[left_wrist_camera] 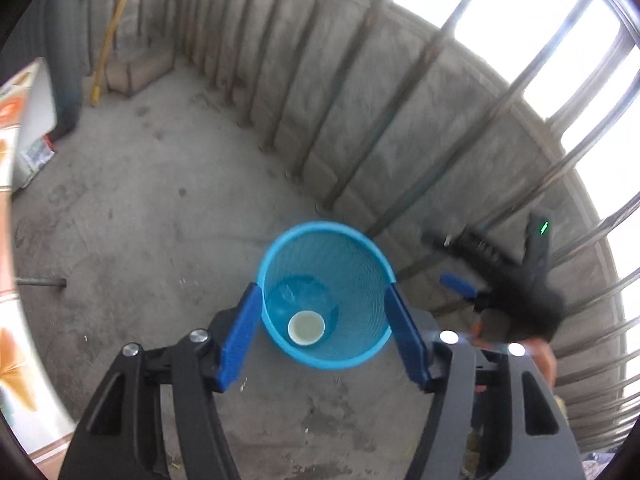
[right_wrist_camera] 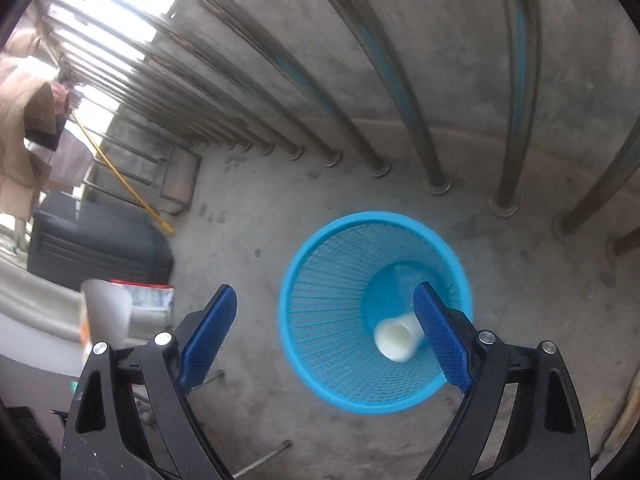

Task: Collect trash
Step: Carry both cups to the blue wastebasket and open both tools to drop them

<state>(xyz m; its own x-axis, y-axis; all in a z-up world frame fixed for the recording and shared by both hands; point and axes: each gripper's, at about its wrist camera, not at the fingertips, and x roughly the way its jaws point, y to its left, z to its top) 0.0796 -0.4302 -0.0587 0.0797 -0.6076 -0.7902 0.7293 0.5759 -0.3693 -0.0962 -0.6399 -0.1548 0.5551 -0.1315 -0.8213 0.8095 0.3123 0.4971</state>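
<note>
A blue mesh waste basket (left_wrist_camera: 360,248) stands on the concrete floor by the railing; it also shows in the right wrist view (right_wrist_camera: 320,320). A white paper cup (left_wrist_camera: 306,327) lies inside it at the bottom, seen again in the right wrist view (right_wrist_camera: 396,338). My left gripper (left_wrist_camera: 324,332) is open and empty, its blue pads straddling the basket from above. My right gripper (right_wrist_camera: 324,336) is open and empty above the basket's left rim. The right gripper also shows blurred in the left wrist view (left_wrist_camera: 460,286), to the right of the basket.
A metal railing (right_wrist_camera: 376,120) on a concrete curb runs behind the basket. A yellow-handled stick (right_wrist_camera: 120,176) leans at the far corner. A dark bin (right_wrist_camera: 96,240) and a white container (right_wrist_camera: 108,312) stand at the left. A metal rod (right_wrist_camera: 260,460) lies on the floor.
</note>
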